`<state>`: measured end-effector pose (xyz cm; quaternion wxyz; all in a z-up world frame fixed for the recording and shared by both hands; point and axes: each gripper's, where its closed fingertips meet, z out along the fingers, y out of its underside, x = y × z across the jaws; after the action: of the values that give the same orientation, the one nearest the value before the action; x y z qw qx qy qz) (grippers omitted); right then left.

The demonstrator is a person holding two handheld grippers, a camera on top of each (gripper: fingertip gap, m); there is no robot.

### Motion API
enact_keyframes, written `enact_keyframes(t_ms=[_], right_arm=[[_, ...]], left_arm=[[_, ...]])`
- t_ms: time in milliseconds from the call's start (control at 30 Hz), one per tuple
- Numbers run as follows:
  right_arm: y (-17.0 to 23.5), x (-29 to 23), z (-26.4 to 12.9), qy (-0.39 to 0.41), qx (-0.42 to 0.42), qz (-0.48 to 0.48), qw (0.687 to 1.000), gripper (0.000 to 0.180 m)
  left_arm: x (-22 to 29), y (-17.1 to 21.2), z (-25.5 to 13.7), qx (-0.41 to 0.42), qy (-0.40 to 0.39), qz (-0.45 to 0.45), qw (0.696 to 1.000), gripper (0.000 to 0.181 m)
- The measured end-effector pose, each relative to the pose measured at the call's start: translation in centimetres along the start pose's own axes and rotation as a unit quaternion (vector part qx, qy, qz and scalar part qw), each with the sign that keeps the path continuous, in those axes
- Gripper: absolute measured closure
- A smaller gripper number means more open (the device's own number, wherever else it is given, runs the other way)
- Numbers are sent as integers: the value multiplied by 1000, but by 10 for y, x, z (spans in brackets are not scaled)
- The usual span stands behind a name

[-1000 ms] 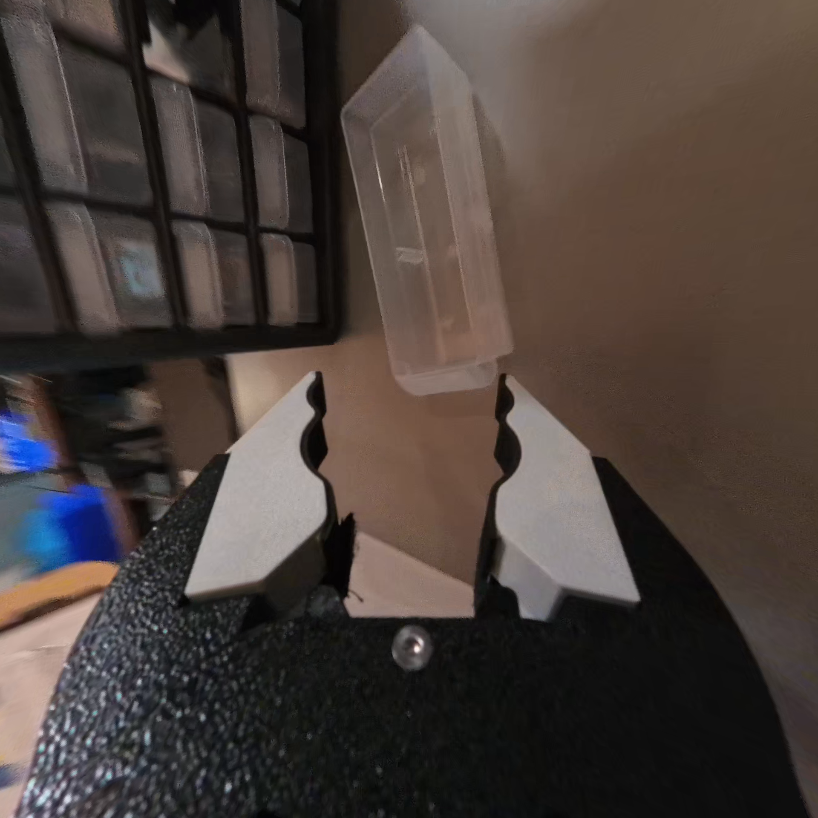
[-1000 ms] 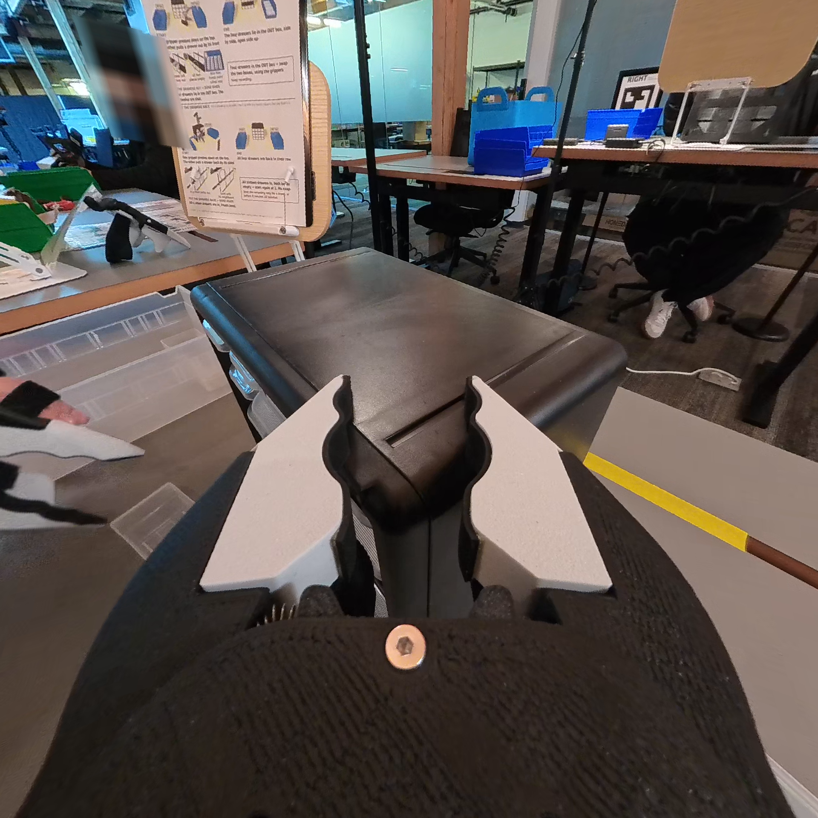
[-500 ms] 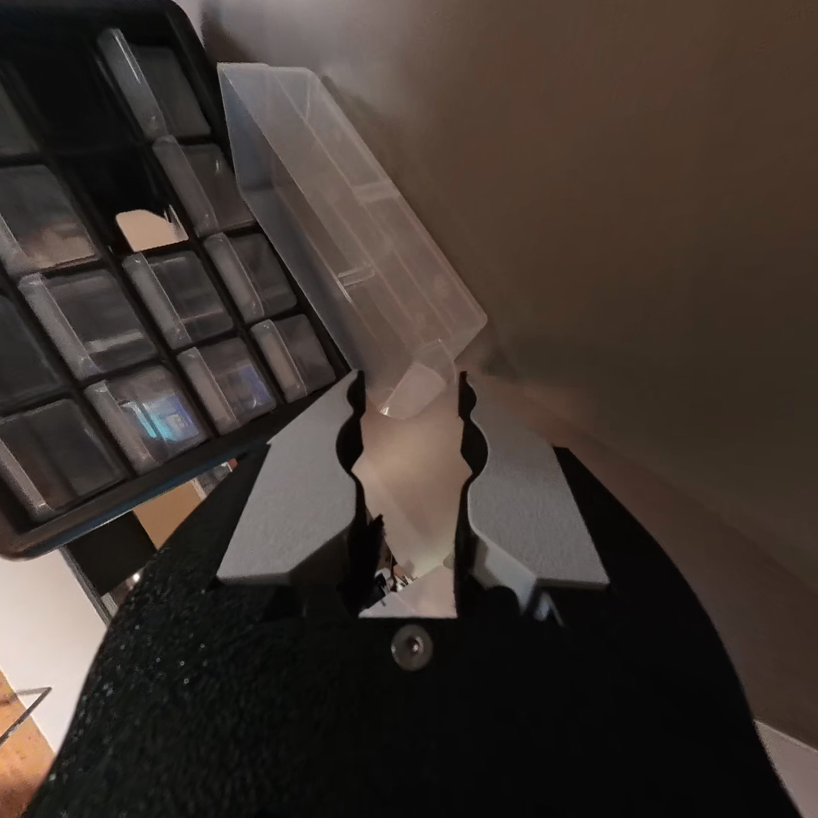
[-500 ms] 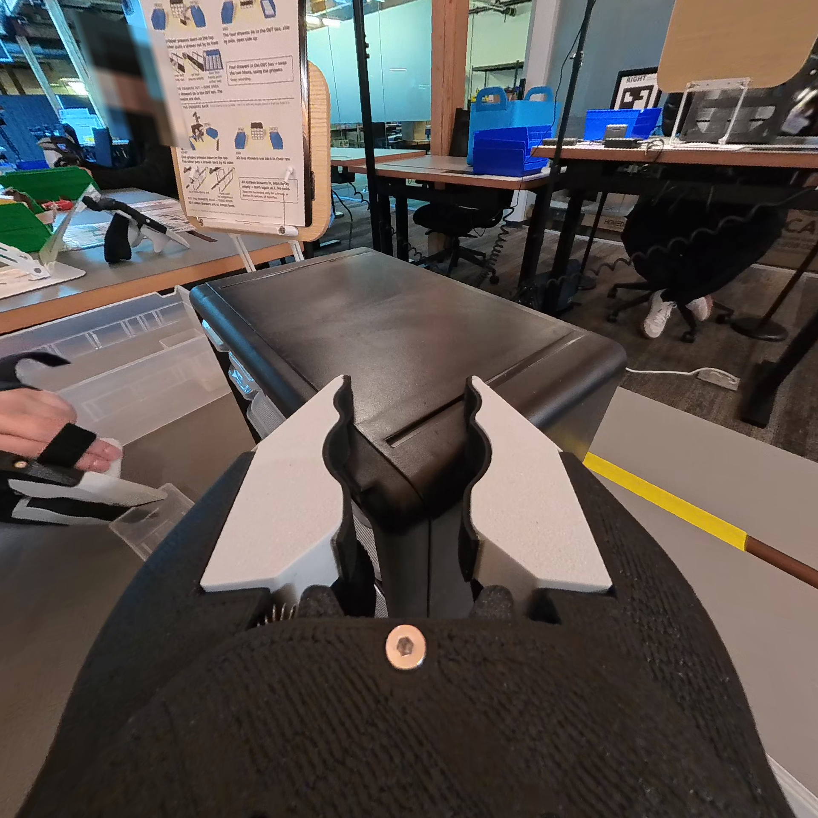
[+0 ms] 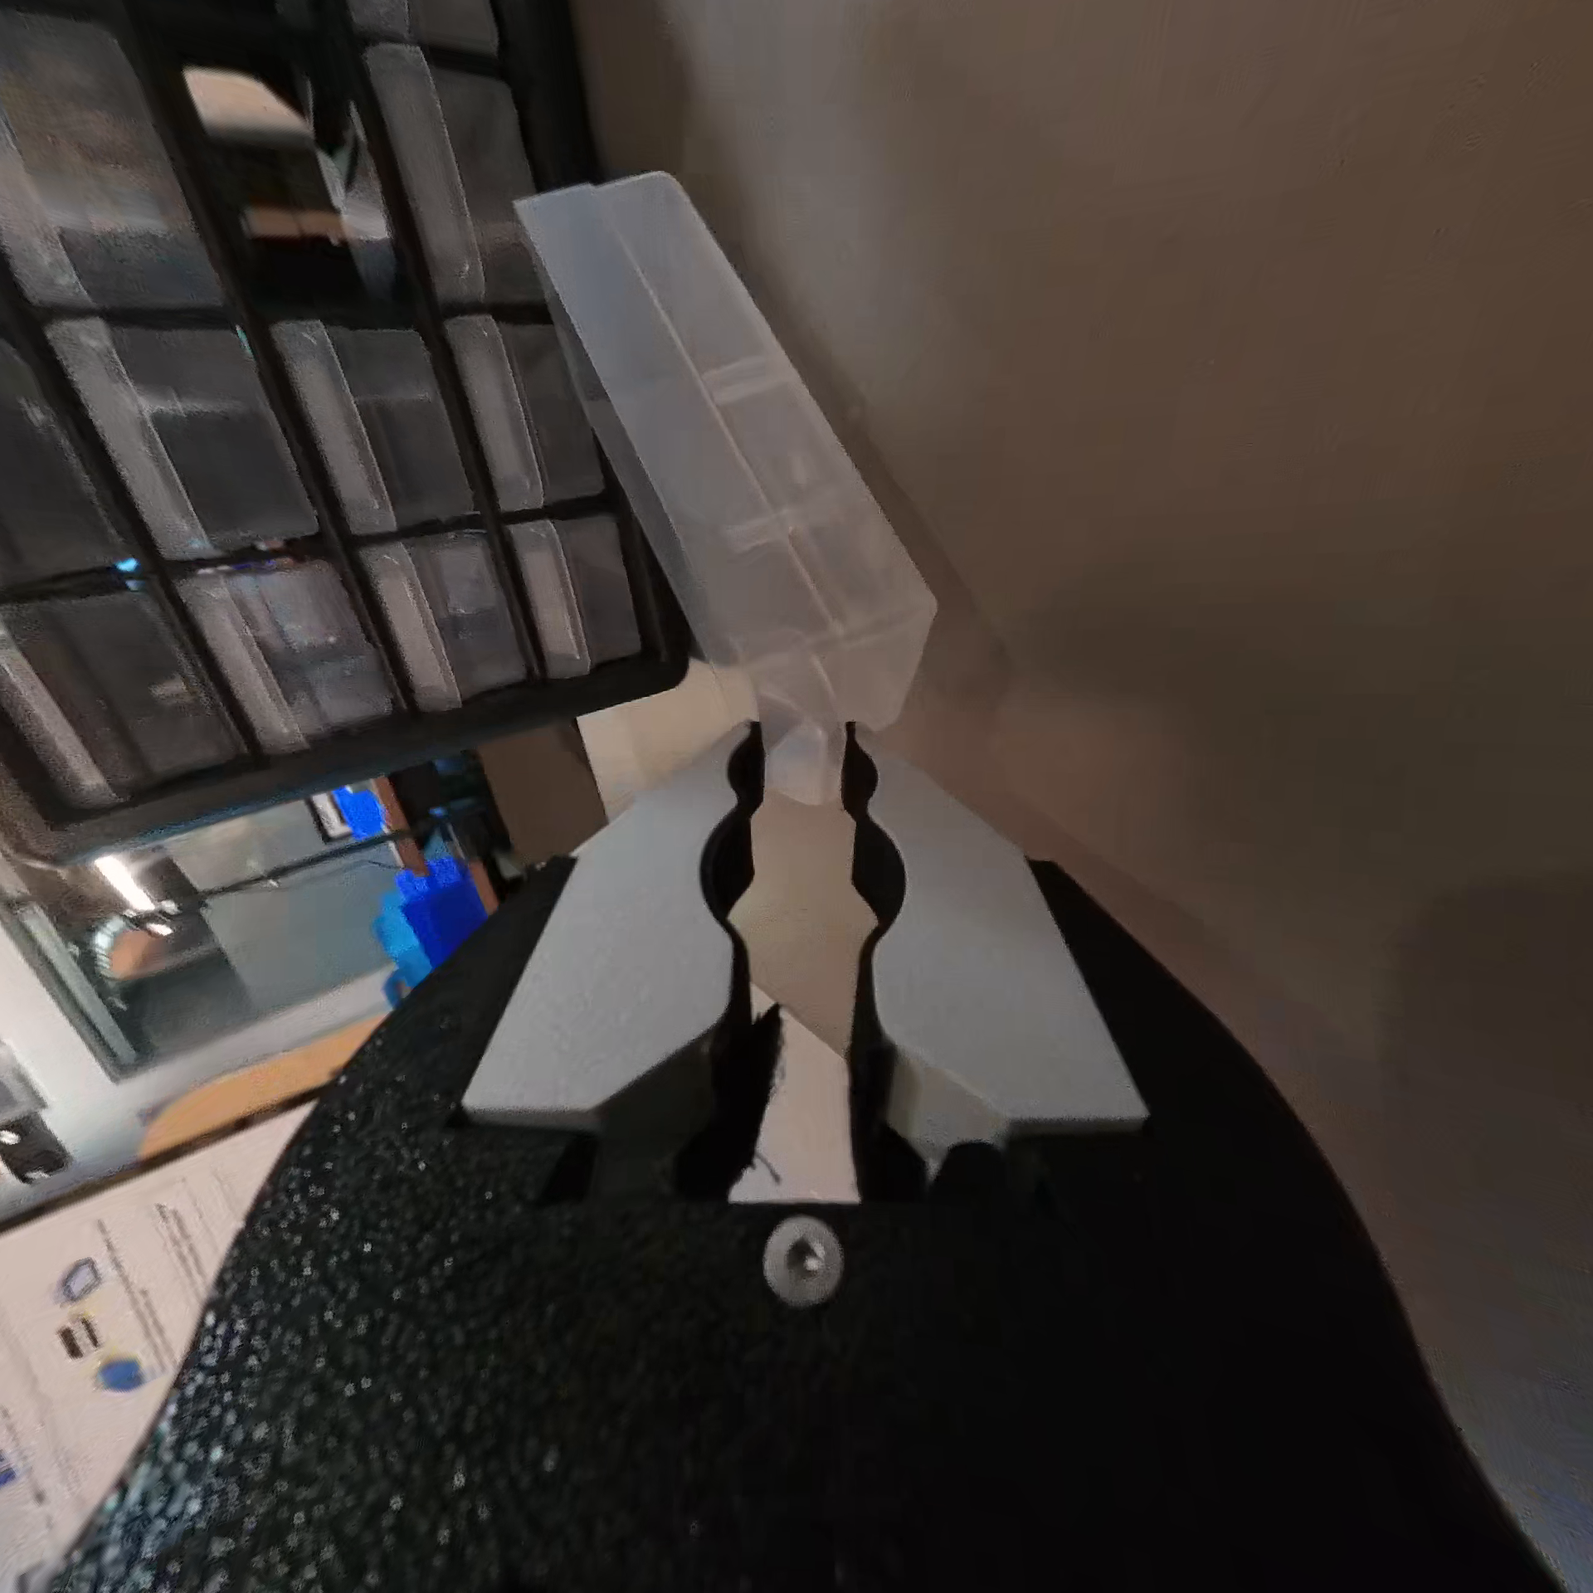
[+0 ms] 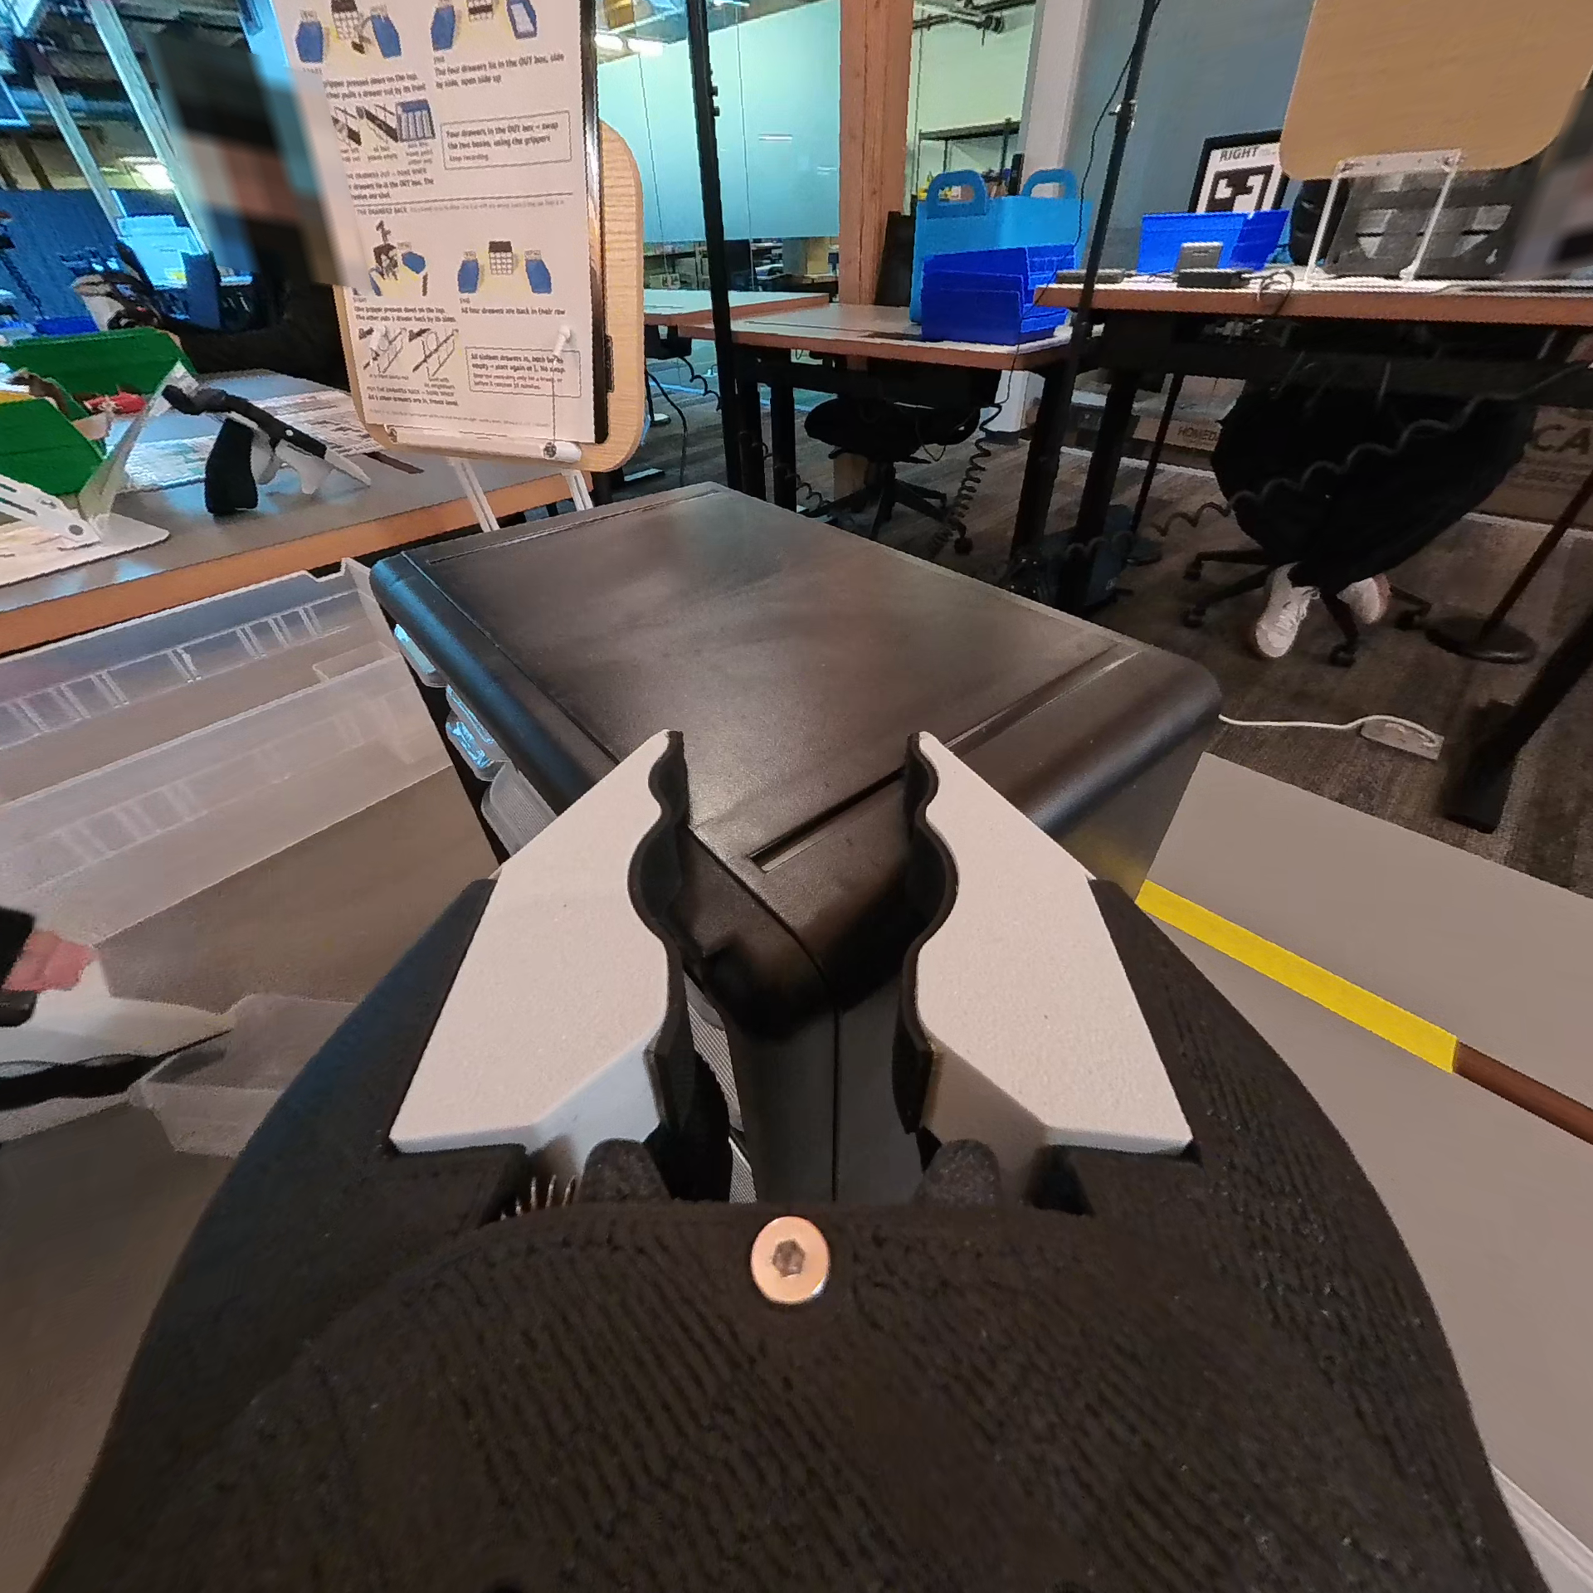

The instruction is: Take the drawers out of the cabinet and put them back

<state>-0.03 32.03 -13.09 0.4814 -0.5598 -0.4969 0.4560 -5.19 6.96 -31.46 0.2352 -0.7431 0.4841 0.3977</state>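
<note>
Beside the black cabinet (image 5: 327, 483), the left claw (image 5: 802, 759) has just pinched the clear drawer's (image 5: 741, 483) handle; it can go back in. The right claw (image 6: 797, 759) grips the cabinet's corner.

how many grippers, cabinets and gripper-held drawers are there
grippers: 2 (left gripper, right gripper)
cabinet: 1
held drawer: 1, in the left gripper
total: 4
</note>
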Motion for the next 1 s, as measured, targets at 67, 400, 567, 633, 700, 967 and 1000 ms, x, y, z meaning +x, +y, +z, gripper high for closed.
enact_keyframes(t_ms=[67,400,567,633,700,967,1000], right_arm=[[0,0,0,0,0,0,1000,130],[0,0,0,2,-2,-2,1000,130],[0,0,0,1,-1,-1,1000,130],[0,0,0,0,-1,0,1000,130],[0,0,0,0,0,0,1000,130],[0,-1,-1,-1,-2,-3,1000,130],[0,-1,-1,0,-3,-6,1000,130]], left_arm=[[-3,-8,-4,-8,-3,-20,1000,166],[-55,-49,-23,-64,-91,-54,992,166],[-24,-42,-15,-144,-34,-11,989,166],[-17,-44,-12,-149,-26,5,989,166],[-8,-52,-11,-134,-15,-7,991,165],[8,-77,-13,13,61,-189,980,105],[4,-77,-15,41,66,-241,967,104]])
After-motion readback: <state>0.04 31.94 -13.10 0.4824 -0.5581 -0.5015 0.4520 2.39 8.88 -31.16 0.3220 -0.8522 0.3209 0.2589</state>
